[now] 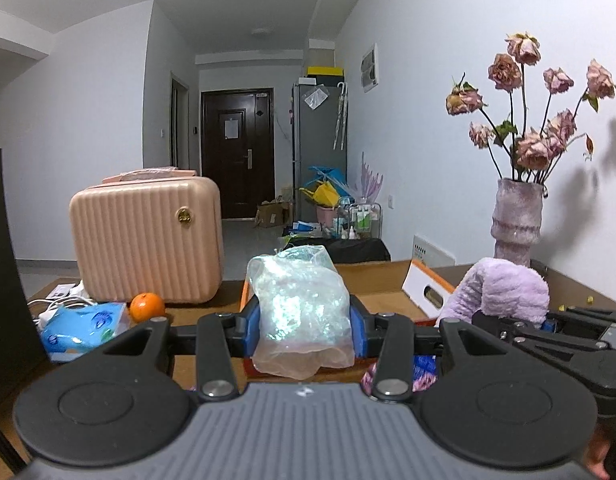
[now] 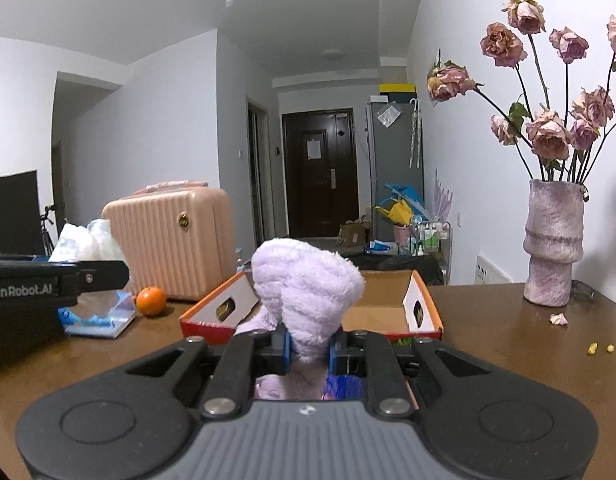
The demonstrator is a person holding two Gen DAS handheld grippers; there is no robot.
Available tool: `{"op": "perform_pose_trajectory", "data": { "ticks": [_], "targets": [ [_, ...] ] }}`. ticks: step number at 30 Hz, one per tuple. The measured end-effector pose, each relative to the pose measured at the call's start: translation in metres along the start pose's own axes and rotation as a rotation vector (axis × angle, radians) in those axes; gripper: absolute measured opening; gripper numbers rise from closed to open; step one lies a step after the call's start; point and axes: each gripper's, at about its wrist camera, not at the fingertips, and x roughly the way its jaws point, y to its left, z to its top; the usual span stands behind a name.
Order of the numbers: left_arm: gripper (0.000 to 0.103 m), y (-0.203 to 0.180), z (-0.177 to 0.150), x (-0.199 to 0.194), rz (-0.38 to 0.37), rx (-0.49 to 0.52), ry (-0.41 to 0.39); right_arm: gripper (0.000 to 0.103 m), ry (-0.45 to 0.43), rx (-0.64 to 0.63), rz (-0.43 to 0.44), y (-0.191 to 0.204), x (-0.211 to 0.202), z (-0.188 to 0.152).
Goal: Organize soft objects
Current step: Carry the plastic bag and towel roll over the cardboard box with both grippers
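My left gripper (image 1: 304, 326) is shut on a clear crinkled plastic bag (image 1: 301, 304), which bulges above and hangs below the blue pads. My right gripper (image 2: 310, 346) is shut on a fluffy lilac towel (image 2: 303, 280) that stands up in a bunch between its pads. From the left wrist camera the same towel (image 1: 504, 288) shows at the right, with the right gripper's black arms under it. The left gripper's side and its bag (image 2: 87, 240) show at the left of the right wrist view. Both are held above an open cardboard box (image 2: 388, 316) with orange-red sides.
On the brown table (image 2: 508, 332) stand a pink ribbed case (image 1: 147, 240), an orange (image 1: 147, 306), a blue tissue pack (image 1: 83, 324) and a vase of dried roses (image 2: 552, 240). Petal crumbs (image 2: 600, 348) lie at right. A black paper bag (image 2: 11, 212) stands at left.
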Motion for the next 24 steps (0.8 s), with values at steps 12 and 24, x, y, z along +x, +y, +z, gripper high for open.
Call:
{"op": "perform_pose_trajectory", "data": {
  "ticks": [12, 24],
  "targets": [
    [0.043, -0.002, 0.020, 0.037, -0.013, -0.052, -0.014, 0.016, -0.019, 0.032, -0.032, -0.021, 0.045, 0.023],
    [0.043, 0.008, 0.035, 0.090, 0.012, -0.070, -0.012, 0.016, -0.004, 0.033, -0.062, -0.040, 0.095, 0.038]
  ]
}}
